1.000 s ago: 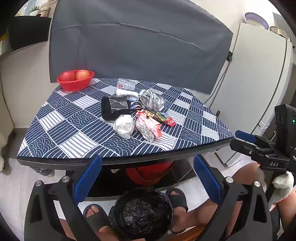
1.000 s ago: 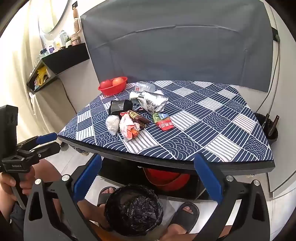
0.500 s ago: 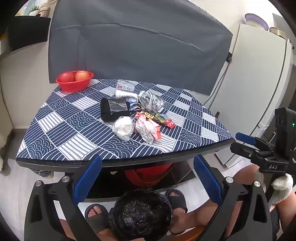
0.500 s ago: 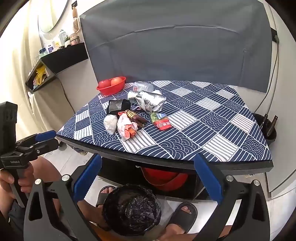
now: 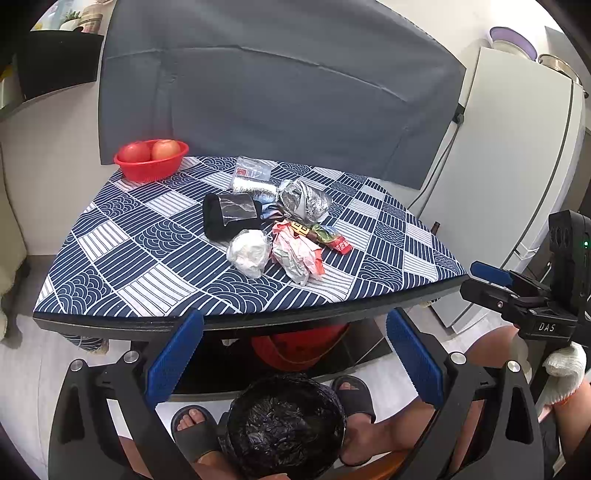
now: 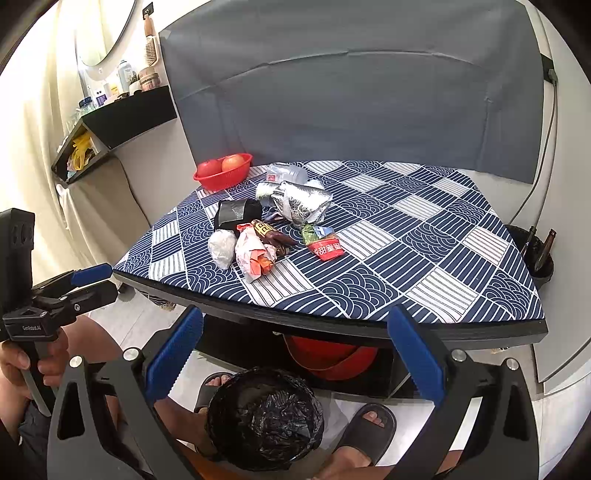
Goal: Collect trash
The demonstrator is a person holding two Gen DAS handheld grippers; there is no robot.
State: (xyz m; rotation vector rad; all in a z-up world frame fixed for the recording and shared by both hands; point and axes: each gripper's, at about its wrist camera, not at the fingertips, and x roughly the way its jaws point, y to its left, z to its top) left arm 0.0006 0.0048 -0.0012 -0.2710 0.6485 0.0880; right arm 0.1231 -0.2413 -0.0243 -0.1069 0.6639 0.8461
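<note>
A blue patterned surface fronts a grey backdrop. The trash pile lies frame centre, well beyond both empty hand-held grippers, left and right, jaws apart.

You're looking at a small, bright room with a low table in the middle.

A grey backdrop cloth is hanging across the wall behind the table, which is wearing a navy-and-white wave-pattern tablecloth. On your left a black wall shelf is holding bottles and jars, with a round mirror hanging above it and cream fabric draping below. On your right a white fridge is standing near the table's corner, with a cable running down beside it. Pale floor tiles are catching soft daylight.
</note>
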